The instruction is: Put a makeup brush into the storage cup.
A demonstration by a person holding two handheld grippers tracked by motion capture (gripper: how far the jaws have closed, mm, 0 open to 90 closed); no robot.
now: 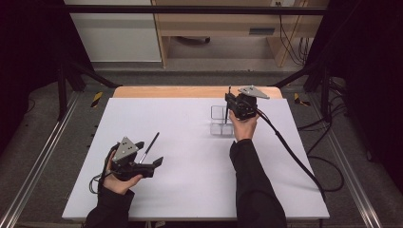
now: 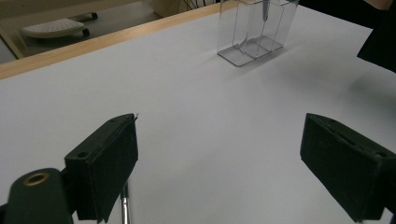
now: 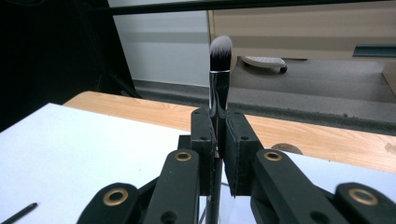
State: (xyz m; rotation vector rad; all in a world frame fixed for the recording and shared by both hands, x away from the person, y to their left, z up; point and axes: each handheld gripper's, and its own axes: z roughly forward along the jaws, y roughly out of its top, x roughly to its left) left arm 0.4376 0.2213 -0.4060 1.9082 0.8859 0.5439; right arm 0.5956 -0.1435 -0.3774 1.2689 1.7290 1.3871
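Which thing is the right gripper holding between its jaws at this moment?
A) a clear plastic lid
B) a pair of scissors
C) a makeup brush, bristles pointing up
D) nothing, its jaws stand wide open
C: in the right gripper view the right gripper has its jaws closed on the handle of a makeup brush, whose white-tipped bristles point up.

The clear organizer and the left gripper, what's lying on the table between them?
In the high view, a thin dark brush lies by the left gripper; past it, bare white table runs to the clear organizer.
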